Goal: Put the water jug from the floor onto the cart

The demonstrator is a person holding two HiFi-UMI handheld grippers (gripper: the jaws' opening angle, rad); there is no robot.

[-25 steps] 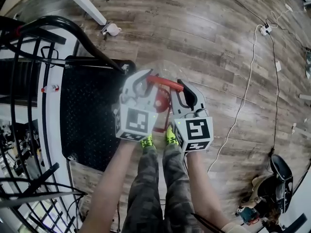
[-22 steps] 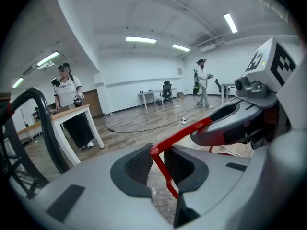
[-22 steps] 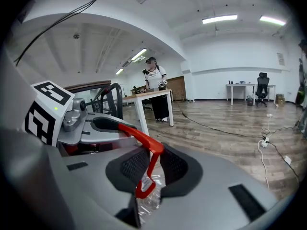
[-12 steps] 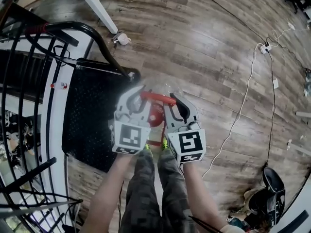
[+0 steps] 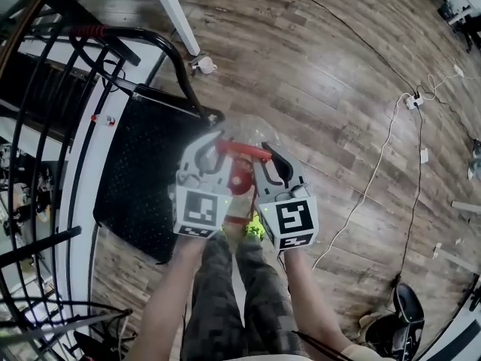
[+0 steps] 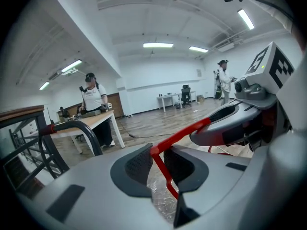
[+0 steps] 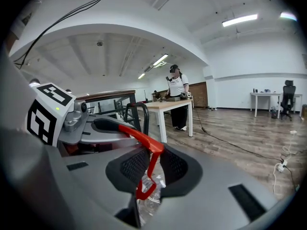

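Grip: left tool (image 5: 216, 147), right tool (image 5: 267, 156) each clamped on thin red carry handle (image 5: 244, 150) of clear plastic water jug (image 5: 254, 129). Jug risen since second ago, now hanging above wooden floor (image 5: 338, 89). Black perforated cart deck (image 5: 143, 179) at 9 o'clock; sideways swing likely next.

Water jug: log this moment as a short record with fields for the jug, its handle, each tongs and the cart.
jug: clear water jug with a red cap, sitting under its handle
handle: red handle, spanning from one tongs to the other
left tongs: shut on the red handle
right tongs: shut on the red handle
cart: black cart just left of the jug in the head view; the jug is not on it
floor: wood floor shows to the jug's right
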